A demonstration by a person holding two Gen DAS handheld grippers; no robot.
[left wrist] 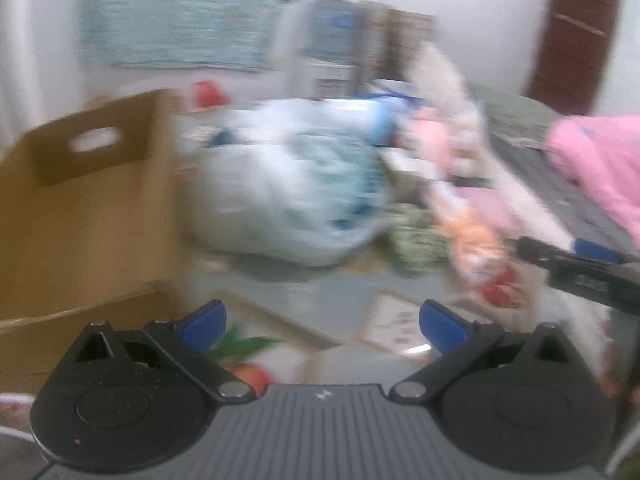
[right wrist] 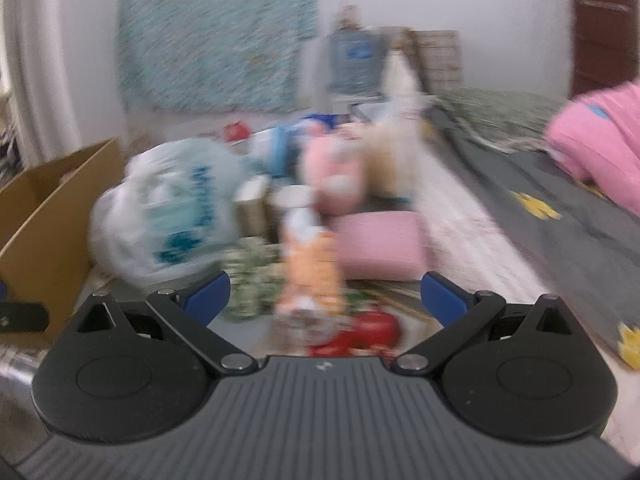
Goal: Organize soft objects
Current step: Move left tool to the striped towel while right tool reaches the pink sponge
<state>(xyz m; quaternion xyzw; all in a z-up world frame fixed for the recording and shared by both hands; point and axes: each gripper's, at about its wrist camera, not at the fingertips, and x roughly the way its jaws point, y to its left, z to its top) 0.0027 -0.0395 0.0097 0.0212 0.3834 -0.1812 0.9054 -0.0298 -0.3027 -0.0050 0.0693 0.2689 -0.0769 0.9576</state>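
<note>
Both of your tools are spread wide and carry nothing: the left tool (left wrist: 322,326) and the right tool (right wrist: 325,298) each show blue pads well apart with only blurred clutter between them. The soft things lie ahead of you in a heap on the floor beside the bed (right wrist: 560,208). Straight in front of the right tool stands an orange-and-white soft toy (right wrist: 310,260), its long axis running upright and away from you, with a pink cushion (right wrist: 380,246) just to its right and a pink plush (right wrist: 336,176) behind. The white plastic bag (left wrist: 288,180) sits dead ahead of the left tool, and the cardboard box (left wrist: 80,208) stands open on that tool's left, touching or nearly touching the bag. So the right tool is the nearer to the toy and cushion, the left nearer to the bag and box. Blur hides finer detail, so judge the toy's tilt with care.
</note>
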